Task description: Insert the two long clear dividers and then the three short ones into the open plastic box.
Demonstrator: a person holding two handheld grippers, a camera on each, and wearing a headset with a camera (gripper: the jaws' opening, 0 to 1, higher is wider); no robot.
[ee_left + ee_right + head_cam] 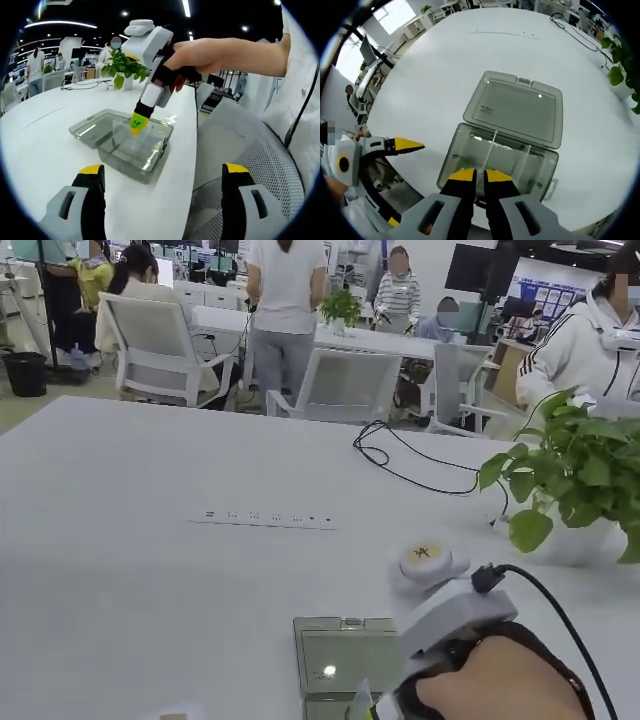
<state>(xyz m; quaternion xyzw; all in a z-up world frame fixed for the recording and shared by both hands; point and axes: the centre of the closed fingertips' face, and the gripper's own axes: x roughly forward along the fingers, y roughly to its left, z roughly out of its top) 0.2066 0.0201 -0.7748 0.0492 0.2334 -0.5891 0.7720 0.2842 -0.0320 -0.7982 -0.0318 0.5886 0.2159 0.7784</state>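
Note:
The clear plastic box lies open near the table's edge, its lid folded flat behind it. My right gripper reaches down into the box, shut on a thin clear divider that stands on edge across the box. In the left gripper view the right gripper comes in from above with its tip inside the box. My left gripper is open with nothing in it, off the table's edge and short of the box. The lid also lies at the bottom of the head view.
A potted plant stands at the table's right side, with a black cable beside it. A round white puck lies behind the lid. White chairs and several people are beyond the far edge. A mesh chair is below the near edge.

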